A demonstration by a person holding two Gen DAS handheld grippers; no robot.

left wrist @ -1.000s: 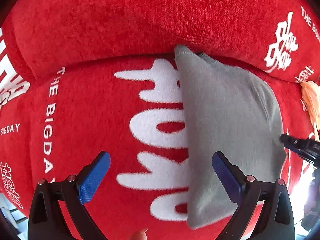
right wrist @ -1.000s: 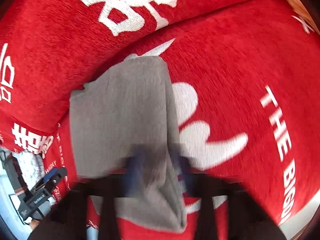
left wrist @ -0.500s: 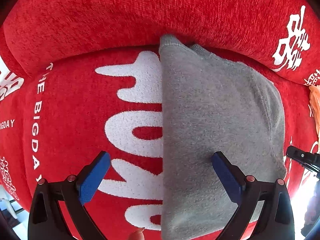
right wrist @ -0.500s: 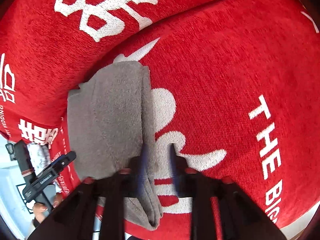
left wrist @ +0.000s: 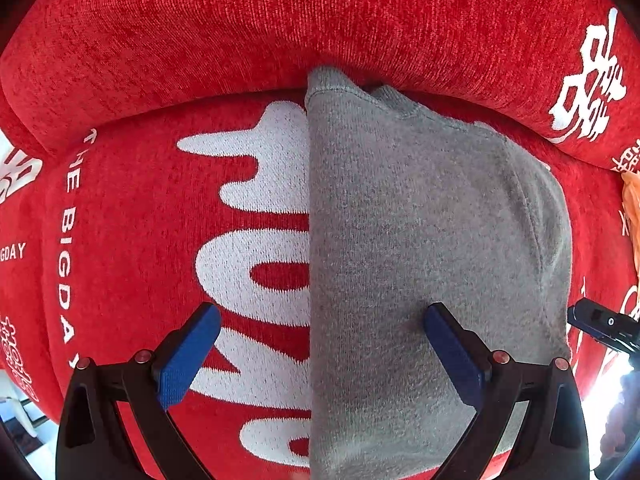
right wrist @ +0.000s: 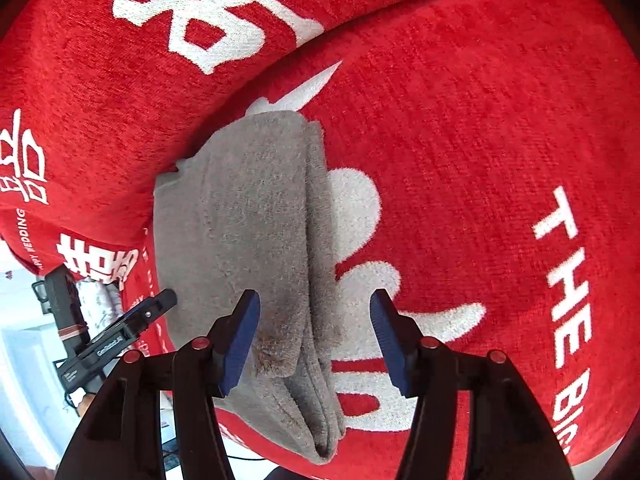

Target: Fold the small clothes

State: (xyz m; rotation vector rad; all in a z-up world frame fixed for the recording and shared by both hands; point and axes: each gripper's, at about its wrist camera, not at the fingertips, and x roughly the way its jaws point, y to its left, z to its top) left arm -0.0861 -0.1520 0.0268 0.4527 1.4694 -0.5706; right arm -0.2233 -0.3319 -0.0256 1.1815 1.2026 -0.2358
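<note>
One grey garment [left wrist: 420, 240] lies folded on a red cushion [left wrist: 120, 240] printed with big white letters, its far end tucked against the red back cushion [left wrist: 280, 28]; its straight folded edge runs away from the camera down the middle of the left wrist view. The left gripper [left wrist: 320, 354] hangs over the near part of that edge with its jaws spread wide; one blue pad [left wrist: 188, 360] stands over the white lettering, the other over the grey cloth, and neither presses on anything. In the right wrist view the same garment [right wrist: 248, 220] shows as a thick stack of layers, the layered edge facing right; the right gripper [right wrist: 314, 336] sits low over its near end, its jaws having just been opening; the layered edge lies between the blue pads [right wrist: 240, 336], but they stand apart from it and do not pinch it. The right gripper's tip [left wrist: 600, 326] shows just beyond the garment's right side in the left wrist view; the left gripper [right wrist: 116, 340] likewise shows beside the garment's left side in the right wrist view. An orange cloth [left wrist: 632, 208] peeks in at the far right edge.
</note>
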